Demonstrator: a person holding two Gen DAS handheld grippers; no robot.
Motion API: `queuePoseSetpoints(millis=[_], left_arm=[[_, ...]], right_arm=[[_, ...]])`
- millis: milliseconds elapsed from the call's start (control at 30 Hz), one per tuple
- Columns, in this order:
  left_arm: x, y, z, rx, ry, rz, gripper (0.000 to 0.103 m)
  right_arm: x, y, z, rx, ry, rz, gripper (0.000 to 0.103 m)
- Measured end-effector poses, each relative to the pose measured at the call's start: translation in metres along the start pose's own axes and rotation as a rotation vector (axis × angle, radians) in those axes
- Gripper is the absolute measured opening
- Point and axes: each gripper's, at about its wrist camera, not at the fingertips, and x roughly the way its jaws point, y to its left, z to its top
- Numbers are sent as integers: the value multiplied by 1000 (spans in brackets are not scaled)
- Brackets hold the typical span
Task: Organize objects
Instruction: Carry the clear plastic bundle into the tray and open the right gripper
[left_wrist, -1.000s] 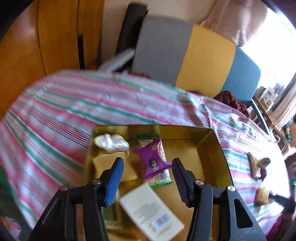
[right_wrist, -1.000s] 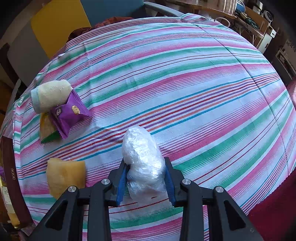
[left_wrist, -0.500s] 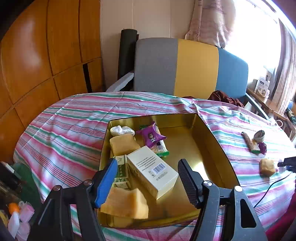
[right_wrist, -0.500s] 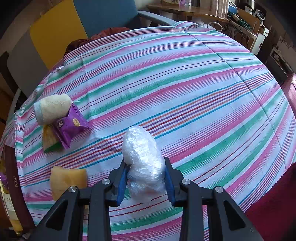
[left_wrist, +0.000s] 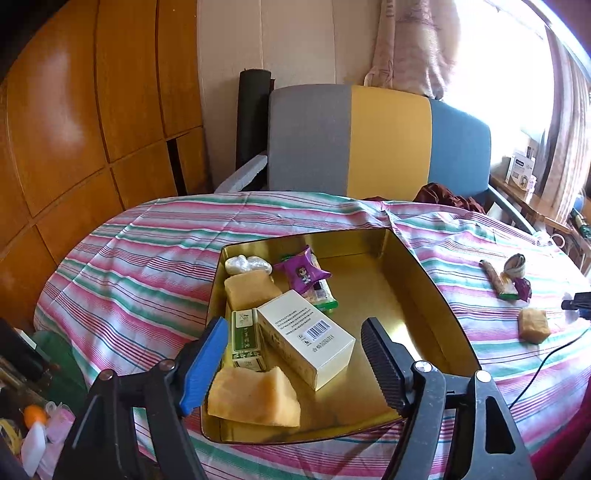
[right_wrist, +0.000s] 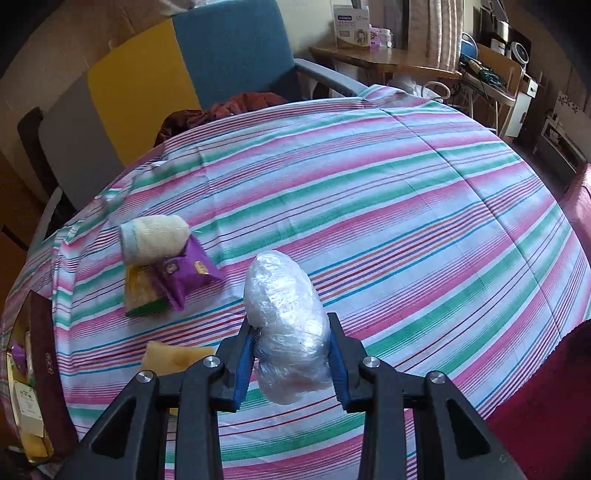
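Note:
A gold tin box (left_wrist: 436, 295) sits on the striped tablecloth. It holds a white carton (left_wrist: 306, 338), a green packet (left_wrist: 245, 338), two yellow sponge blocks (left_wrist: 253, 397), a purple snack pack (left_wrist: 304, 273) and a clear plastic bundle (left_wrist: 245, 264). My left gripper (left_wrist: 293, 362) is open and empty above the box's near side. My right gripper (right_wrist: 291, 354) is shut on a clear plastic-wrapped bundle (right_wrist: 284, 317), held above the cloth. On the cloth lie a cream roll (right_wrist: 155, 238), a purple pack (right_wrist: 186, 275), a yellow-green packet (right_wrist: 142, 295) and a yellow block (right_wrist: 173, 356).
A grey, yellow and blue chair (left_wrist: 369, 140) stands behind the table. Wooden panels (left_wrist: 74, 122) fill the left wall. A side table with boxes (right_wrist: 384, 55) stands at the far right. A black cable (left_wrist: 546, 363) trails over the cloth's right edge.
My left gripper has pulled back and up from the box, so more of its contents show. My right gripper has lifted the plastic bundle higher above the cloth.

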Motion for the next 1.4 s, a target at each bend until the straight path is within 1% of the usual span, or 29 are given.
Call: queuePoseSetpoints(millis=[100, 233, 333, 467, 567, 633, 767, 833, 900, 1033, 1167, 1300, 1400], left_arm=[[-2, 3, 0, 2, -9, 9, 76], [-4, 7, 0, 4, -18, 20, 76], [-4, 11, 0, -3, -17, 23, 76], [-2, 15, -2, -11, -11, 29, 76], [-1, 17, -3, -13, -7, 32, 76], [1, 19, -3, -13, 0, 33, 77], [5, 24, -5, -24, 10, 38, 77], [8, 27, -6, -29, 18, 38, 77], [12, 30, -7, -37, 28, 38, 77], [16, 40, -10, -58, 42, 40, 77], [21, 57, -14, -95, 58, 56, 77], [27, 71, -19, -127, 78, 74, 77], [29, 77, -21, -141, 91, 79, 77]], right_arm=[[-12, 36, -4, -66, -15, 56, 35], [-29, 99, -9, -190, -36, 149, 35], [-39, 156, -15, -293, -38, 238, 35], [-43, 225, -27, -414, -9, 342, 35], [-39, 274, -38, -481, 46, 427, 35], [-35, 303, -47, -530, 75, 457, 35], [-25, 349, -65, -608, 115, 458, 35], [-16, 366, -70, -634, 125, 437, 35], [-3, 382, -73, -641, 138, 398, 35], [27, 400, -70, -631, 155, 323, 35], [53, 413, -65, -605, 178, 281, 35], [70, 426, -61, -588, 203, 276, 36], [79, 434, -58, -567, 222, 297, 37]])
